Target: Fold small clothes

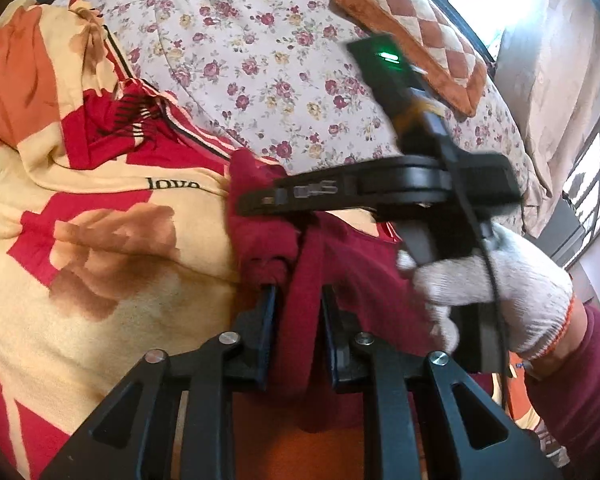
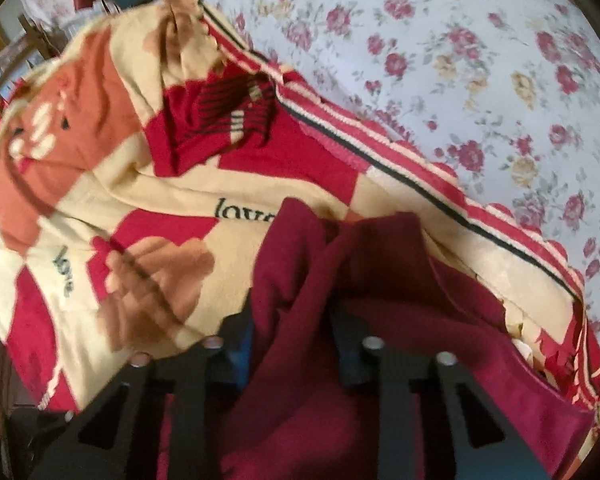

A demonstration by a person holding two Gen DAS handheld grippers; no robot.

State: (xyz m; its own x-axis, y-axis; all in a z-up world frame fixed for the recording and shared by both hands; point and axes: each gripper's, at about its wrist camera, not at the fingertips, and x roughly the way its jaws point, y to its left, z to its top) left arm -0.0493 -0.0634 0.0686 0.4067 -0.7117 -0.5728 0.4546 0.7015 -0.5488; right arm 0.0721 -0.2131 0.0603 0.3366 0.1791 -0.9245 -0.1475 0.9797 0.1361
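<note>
Floral bed, patterned blanket, quilted cushion

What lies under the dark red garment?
The dark red garment lies on a patterned blanket printed "love". Floral bedding shows beyond it. What lies directly beneath the garment is covered.

Dark red garment bunched between the fingers of the right hand-held gripper.
Lies on a cream, red and orange blanket printed "love", spread over a floral bedsheet. Fingers either side of a raised fold; contact unclear through blur.
</note>
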